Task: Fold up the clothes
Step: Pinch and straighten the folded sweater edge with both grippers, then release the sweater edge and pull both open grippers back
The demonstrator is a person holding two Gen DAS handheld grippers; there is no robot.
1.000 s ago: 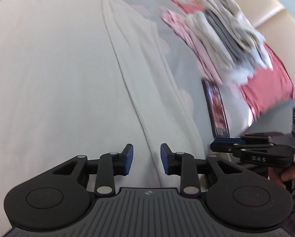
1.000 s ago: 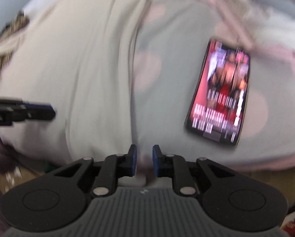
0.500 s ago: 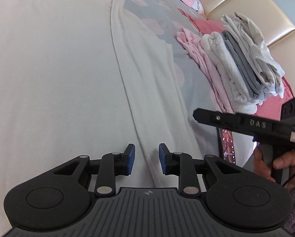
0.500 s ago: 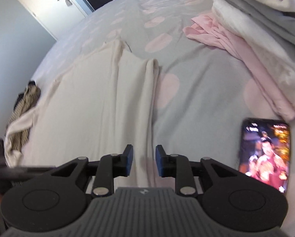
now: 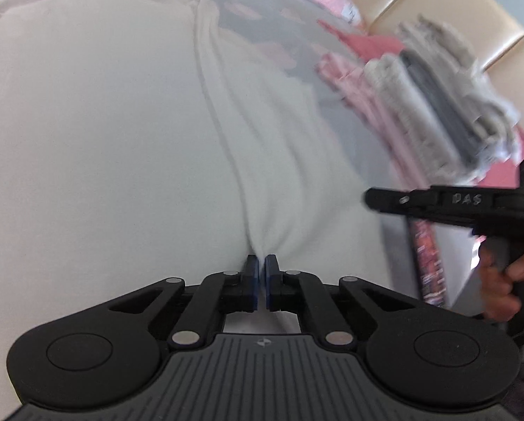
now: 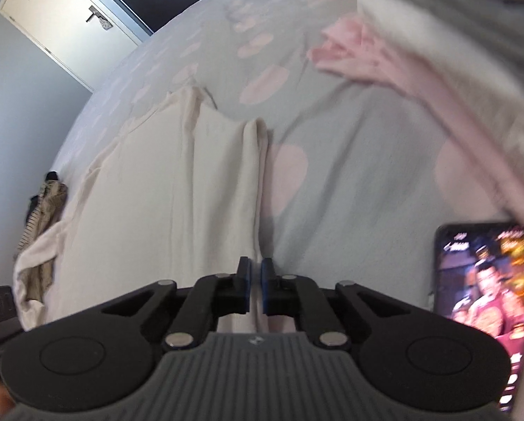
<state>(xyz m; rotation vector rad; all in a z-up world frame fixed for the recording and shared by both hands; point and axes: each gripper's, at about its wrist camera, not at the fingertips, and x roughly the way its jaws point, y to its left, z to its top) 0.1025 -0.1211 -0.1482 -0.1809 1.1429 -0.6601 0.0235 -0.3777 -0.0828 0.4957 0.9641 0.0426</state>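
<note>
1. Cream garment (image 5: pixel 121 147) is the one piece spread flat on the bed (image 6: pixel 349 161), and it takes up most of the left wrist view. Half a second ago both pairs of jaws stood apart above its near edge; now both are pinched together on that edge, so the grasp for a fold looks made and the next step is probably a lift and carry across.
2. Bed cover: one grey sheet with pink spots, bare to the right of the garment.
3. Folded pile (image 5: pixel 433 105): one stack at the far right. I make out about four or five layers, pale, grey and pink, but blur stops a firm count.
4. Phone (image 6: pixel 482 301): one, screen lit, lying just right of the right gripper.
5. Striped bundle (image 6: pixel 41 217): one crumpled item at the bed's left edge, apart from the garment.
6. Left gripper (image 5: pixel 262 280): one, its blue pads closed on a ridge of cream cloth that puckers up between them.
7. Right gripper (image 6: pixel 254 280): one, jaws closed on the garment's doubled right border, where cloth runs in between the pads.
</note>
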